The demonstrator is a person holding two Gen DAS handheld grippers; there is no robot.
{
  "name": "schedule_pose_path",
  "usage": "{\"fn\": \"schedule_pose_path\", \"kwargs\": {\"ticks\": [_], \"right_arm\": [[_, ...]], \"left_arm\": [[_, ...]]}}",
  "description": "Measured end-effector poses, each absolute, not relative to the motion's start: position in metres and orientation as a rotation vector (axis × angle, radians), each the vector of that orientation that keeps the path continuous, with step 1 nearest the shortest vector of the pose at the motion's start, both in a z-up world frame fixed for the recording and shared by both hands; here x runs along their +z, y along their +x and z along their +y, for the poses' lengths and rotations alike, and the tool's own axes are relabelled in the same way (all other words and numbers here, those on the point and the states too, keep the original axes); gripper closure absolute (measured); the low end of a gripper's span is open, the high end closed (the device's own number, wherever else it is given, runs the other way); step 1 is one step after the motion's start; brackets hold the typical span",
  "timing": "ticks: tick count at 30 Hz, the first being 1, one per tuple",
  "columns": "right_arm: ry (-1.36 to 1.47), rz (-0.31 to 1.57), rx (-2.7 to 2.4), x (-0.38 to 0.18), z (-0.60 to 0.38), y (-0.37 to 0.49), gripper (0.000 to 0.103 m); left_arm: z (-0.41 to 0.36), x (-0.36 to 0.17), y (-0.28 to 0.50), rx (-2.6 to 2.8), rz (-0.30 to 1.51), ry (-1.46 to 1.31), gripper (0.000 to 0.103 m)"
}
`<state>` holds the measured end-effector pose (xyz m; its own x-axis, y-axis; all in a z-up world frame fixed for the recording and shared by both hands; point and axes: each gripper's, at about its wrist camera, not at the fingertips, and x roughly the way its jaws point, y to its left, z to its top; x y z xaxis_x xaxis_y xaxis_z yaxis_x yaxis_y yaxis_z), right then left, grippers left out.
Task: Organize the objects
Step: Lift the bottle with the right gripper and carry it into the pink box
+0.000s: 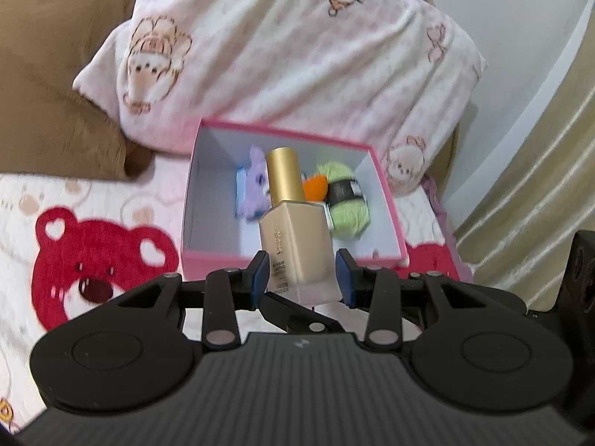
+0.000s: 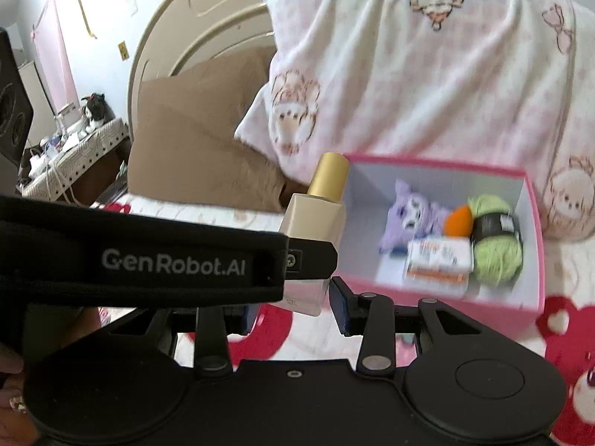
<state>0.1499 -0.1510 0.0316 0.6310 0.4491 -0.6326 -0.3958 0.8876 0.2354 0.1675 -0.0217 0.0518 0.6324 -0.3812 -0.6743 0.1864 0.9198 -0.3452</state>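
Note:
My left gripper is shut on a beige foundation bottle with a gold cap, held upright just in front of a pink box. The box holds a purple plush, an orange ball and a green yarn skein. In the right wrist view the bottle and the left gripper's body sit left of the pink box, which also holds a white packet. My right gripper is open and empty behind the bottle.
The box rests on a bed cover with red bears. A pink-white printed pillow and a brown pillow lean behind it. A cluttered side table stands far left; a striped curtain hangs right.

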Motion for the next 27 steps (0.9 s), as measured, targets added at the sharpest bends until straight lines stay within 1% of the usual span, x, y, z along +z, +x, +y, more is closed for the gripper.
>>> {"fn": "schedule_pose_path", "kwargs": {"ticks": [5, 8, 14, 20, 27], "right_arm": [[0.105, 0.754, 0.465, 0.028, -0.156, 0.196, 0.058], [0.169, 0.778, 0.449, 0.018, -0.162, 0.221, 0.058], [0.209, 0.843, 0.430, -0.017, -0.165, 0.257, 0.058], [0.187, 0.883, 0.410, -0.059, -0.162, 0.274, 0.059], [0.112, 0.860, 0.398, -0.076, -0.161, 0.283, 0.059]], "left_arm": [[-0.022, 0.045, 0.213, -0.339, 0.812, -0.258, 0.066], [-0.014, 0.028, 0.238, -0.373, 0.805, -0.302, 0.066], [-0.012, -0.009, 0.279, -0.396, 0.869, -0.328, 0.066], [-0.018, -0.047, 0.297, -0.385, 0.919, -0.317, 0.067], [-0.025, -0.067, 0.303, -0.412, 0.872, -0.277, 0.067]]}}
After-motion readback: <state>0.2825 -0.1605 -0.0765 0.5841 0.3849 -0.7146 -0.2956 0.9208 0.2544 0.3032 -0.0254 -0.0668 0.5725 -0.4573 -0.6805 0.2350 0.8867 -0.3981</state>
